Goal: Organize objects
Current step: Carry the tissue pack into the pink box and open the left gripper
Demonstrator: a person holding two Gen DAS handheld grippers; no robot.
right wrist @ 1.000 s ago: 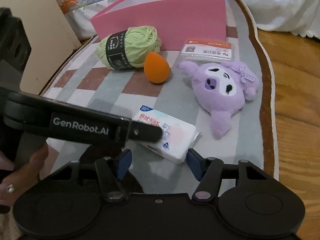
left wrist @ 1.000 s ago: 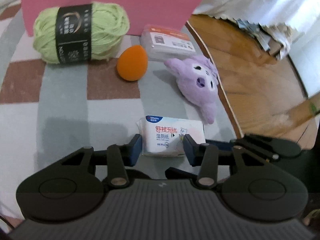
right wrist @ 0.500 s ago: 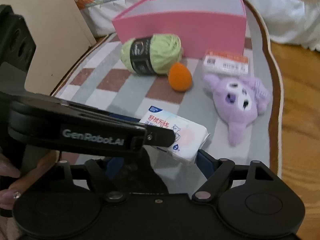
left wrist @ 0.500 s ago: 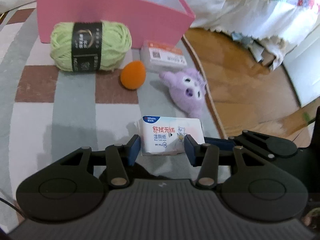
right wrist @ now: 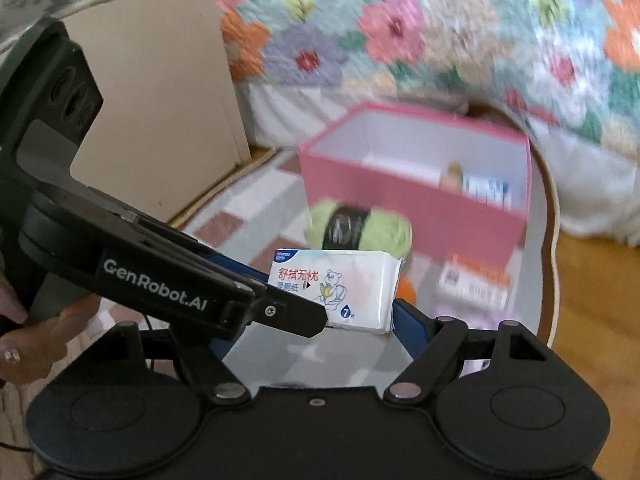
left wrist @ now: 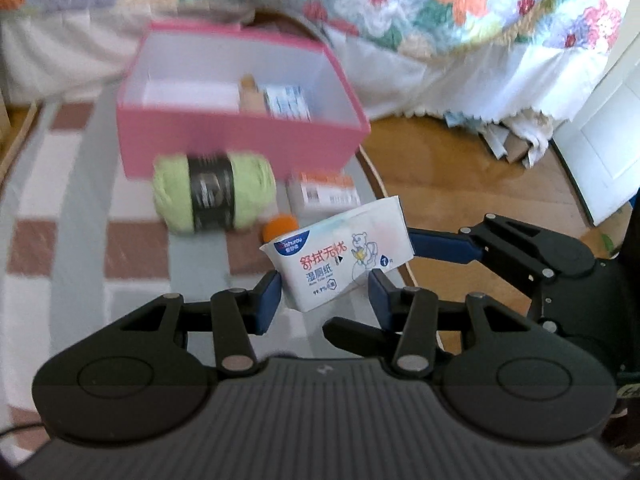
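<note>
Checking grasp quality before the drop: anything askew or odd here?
Yes. The wet-wipe pack sits crooked in the left gripper: it is pinched near its lower edge, its right end is tipped up, and the wrapper is dented between the fingers. It hangs in mid-air short of the pink box. Nothing else stands out.

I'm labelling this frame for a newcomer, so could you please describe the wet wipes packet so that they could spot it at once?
Find the open pink box on the checked rug, with the green yarn ball in front of it. Nearer the camera, the wet wipes packet hangs above the rug, pinched in the left gripper. It is the only white soft pack with a blue corner label, red characters and a bear drawing.
</note>
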